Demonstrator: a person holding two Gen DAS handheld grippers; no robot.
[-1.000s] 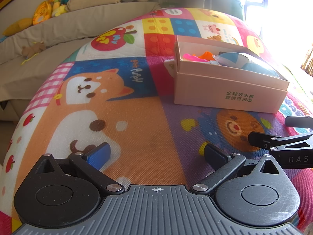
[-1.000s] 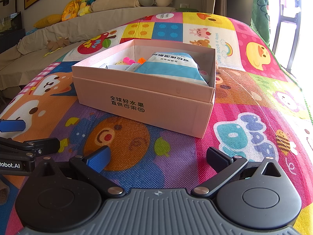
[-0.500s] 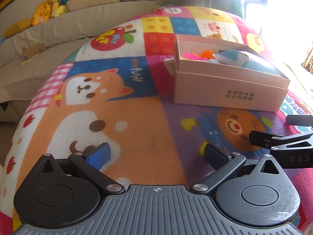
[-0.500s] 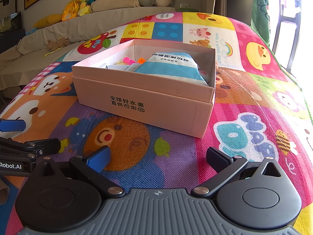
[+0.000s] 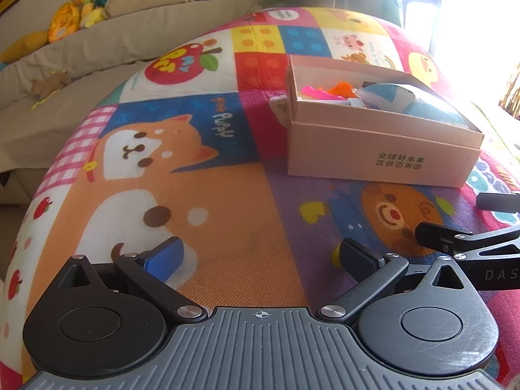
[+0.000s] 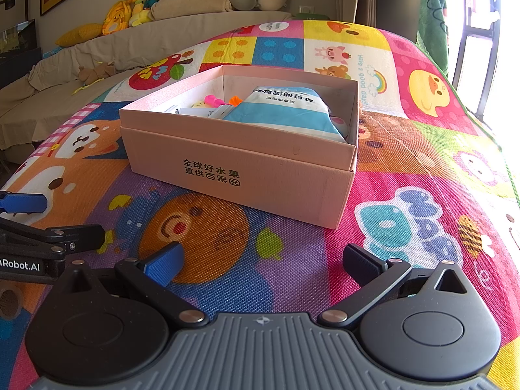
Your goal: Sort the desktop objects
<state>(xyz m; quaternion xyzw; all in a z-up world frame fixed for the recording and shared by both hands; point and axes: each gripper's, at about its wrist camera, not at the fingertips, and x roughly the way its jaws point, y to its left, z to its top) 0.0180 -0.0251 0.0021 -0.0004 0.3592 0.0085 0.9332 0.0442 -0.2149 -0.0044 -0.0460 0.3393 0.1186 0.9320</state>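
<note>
Box [image 6: 247, 175] of pink cardboard, lid off, sitting on the cartoon play mat [image 6: 406, 162] and already holding the desktop stuff. Inside, toward the right wall of the box: a blue-and-white soft pack [image 6: 286, 110], probably wipes, so squashy, light, slightly slick film. Best pinched across a short end or the crimped edge, not the puffy middle. Toward the left back corner of the box: small pink and orange plastic bits [image 6: 221, 100], hard and very light, likely to skitter if nudged. Also a small white carton [image 6: 201, 111] just left of the pack; can't tell what it holds. The box itself: thin walls, stiff enough to grab by the rim, would probably flex if lifted by one wall with the load in.

Left claw [image 5: 260, 256] spread wide, holding nothing, hovering low over the mat in front of the box and off to its left. Right claw [image 6: 263, 263] same deal, spread and empty, straight in front of the box's printed wall.

Versus a second back: basically nothing. Box in the same spot, contents unmoved, both claws parked as before, maybe a hair of drift in the left view. No loose items visible on the mat around the box.
</note>
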